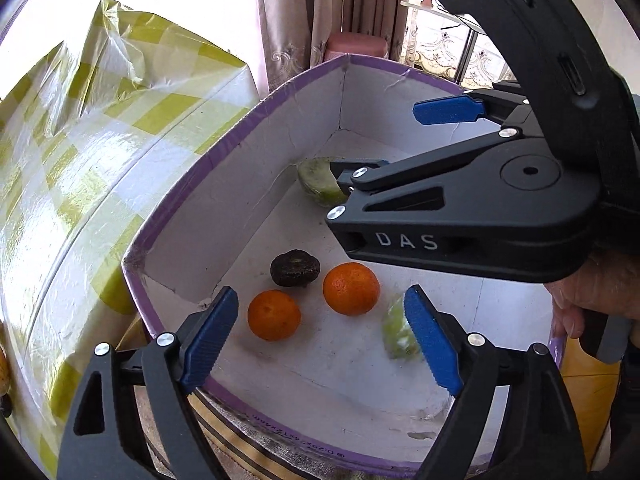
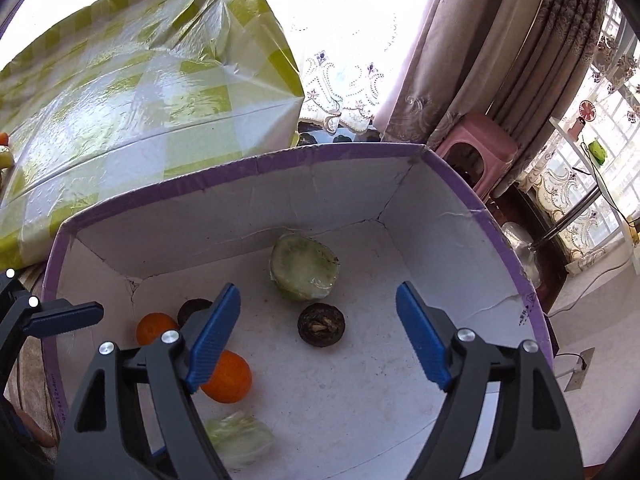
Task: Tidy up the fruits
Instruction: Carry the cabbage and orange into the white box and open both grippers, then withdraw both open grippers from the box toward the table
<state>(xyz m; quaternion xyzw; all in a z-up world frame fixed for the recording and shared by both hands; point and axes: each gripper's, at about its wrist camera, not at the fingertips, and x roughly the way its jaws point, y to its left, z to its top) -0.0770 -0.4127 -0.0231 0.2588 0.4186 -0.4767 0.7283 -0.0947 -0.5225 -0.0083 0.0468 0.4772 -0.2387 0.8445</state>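
A white cardboard box with a purple rim holds the fruits. In the left wrist view, two oranges, a dark round fruit, a wrapped green fruit and a blurred pale green piece lie inside. My left gripper is open and empty above the box. My right gripper is open and empty; it also shows in the left wrist view. The right wrist view shows the green fruit, two dark fruits, oranges and the pale piece.
A table with a green and white checked cloth stands beside the box. Curtains and a pink stool are behind. A hand holds the right gripper.
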